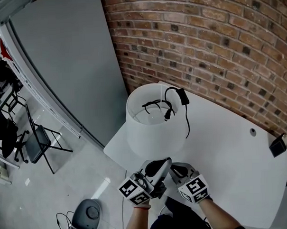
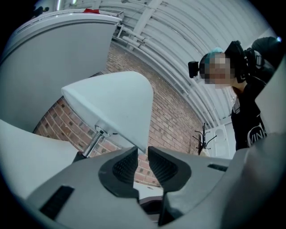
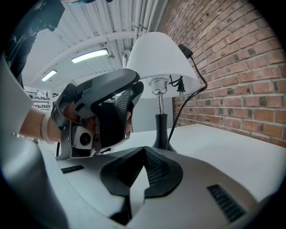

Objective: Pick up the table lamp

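Standing on the table (image 1: 230, 150), the lamp (image 1: 153, 130) is left untouched; the left gripper (image 2: 142, 154) is held slightly parted and empty, the right gripper (image 3: 144, 152) clenched on nothing.

the table lamp (image 1: 153, 130) stands upright near a corner of the white table (image 1: 230, 150) by the brick wall (image 1: 202, 38), a white tapered shade (image 3: 163, 56) on a thin shiny stem (image 3: 160, 100) and black flared base (image 3: 161, 132), its black cord (image 1: 186, 117) (with a small black block on it) draped over the shade's open top.

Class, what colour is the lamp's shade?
White; the shade shows best in the head view.
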{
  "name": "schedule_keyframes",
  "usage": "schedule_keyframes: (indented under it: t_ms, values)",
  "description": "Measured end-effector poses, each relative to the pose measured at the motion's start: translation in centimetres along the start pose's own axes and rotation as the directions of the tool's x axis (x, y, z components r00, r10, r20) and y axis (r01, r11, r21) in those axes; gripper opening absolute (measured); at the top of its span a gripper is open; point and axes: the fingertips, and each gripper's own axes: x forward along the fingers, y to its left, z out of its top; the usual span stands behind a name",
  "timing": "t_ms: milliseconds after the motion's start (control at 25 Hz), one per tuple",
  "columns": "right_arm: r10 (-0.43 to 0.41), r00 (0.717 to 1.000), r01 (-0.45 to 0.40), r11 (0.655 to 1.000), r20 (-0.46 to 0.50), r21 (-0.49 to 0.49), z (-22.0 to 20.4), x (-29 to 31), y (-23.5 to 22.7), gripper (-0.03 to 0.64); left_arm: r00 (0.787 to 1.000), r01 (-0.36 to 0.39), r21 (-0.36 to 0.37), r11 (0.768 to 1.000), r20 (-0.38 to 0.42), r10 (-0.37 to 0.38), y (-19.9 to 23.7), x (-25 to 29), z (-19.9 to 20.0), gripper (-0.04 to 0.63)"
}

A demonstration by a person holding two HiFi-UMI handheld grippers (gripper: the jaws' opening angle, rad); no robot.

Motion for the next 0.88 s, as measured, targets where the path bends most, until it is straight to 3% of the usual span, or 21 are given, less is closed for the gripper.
schedule_keyframes:
  t_ms: [280,880]
  values:
    - [0.011,1.0,-0.011,1.0,-0.015,-0.008,-0.6,0.5,0.0,0.0,0.998,0.062,0.017,0.998,0.02,-0.062,-0.3,0.3,0.7,0.074]
    - [0.005,1.0,-0.005,1.0,-0.008,-0.003,1.2,1.2,-0.7,0.0,0.999,0.038,0.016,0.999,0.014,-0.038,0.8,2.0,2.1,0.029]
